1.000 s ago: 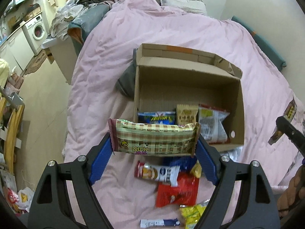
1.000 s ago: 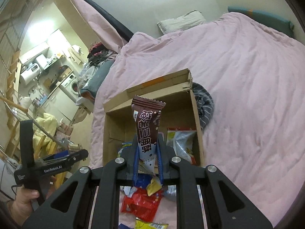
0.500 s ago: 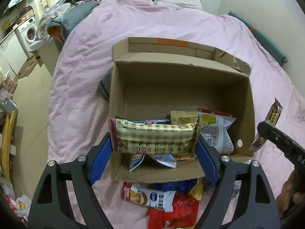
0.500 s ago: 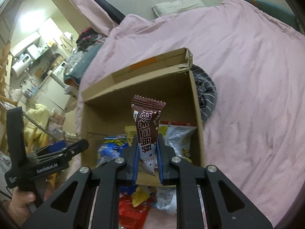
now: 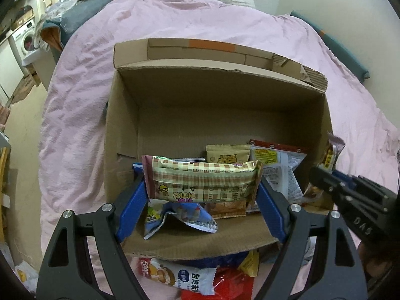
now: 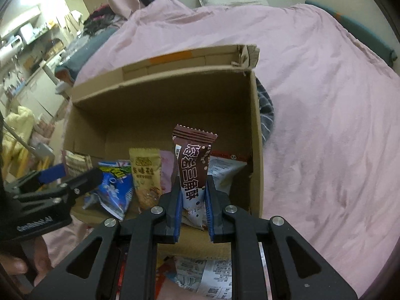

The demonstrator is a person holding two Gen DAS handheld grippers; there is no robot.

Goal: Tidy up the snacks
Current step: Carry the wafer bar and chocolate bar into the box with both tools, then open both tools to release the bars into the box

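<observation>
An open cardboard box (image 5: 180, 105) (image 6: 160, 105) lies on a pink bed. My left gripper (image 5: 202, 190) is shut across the ends of a long checked wafer packet (image 5: 200, 182), held level over the box's near part. My right gripper (image 6: 192, 195) is shut on a brown snack bar (image 6: 193, 167), held upright over the box's right side; that bar (image 5: 330, 155) and gripper also show at the right of the left wrist view. Several snack packets (image 5: 272, 165) (image 6: 145, 175) lie inside the box along its front.
More loose snacks (image 5: 180, 275) (image 6: 205, 275) lie on the pink duvet (image 6: 325, 125) in front of the box. A grey striped cloth (image 6: 266, 110) is tucked beside the box's right wall. The bed's left edge drops to the floor (image 5: 22, 115), with a washing machine (image 5: 25, 40) beyond.
Both grippers have come down and forward toward the box, each keeping its snack. The box now fills both views and the held packets hang over its inside.
</observation>
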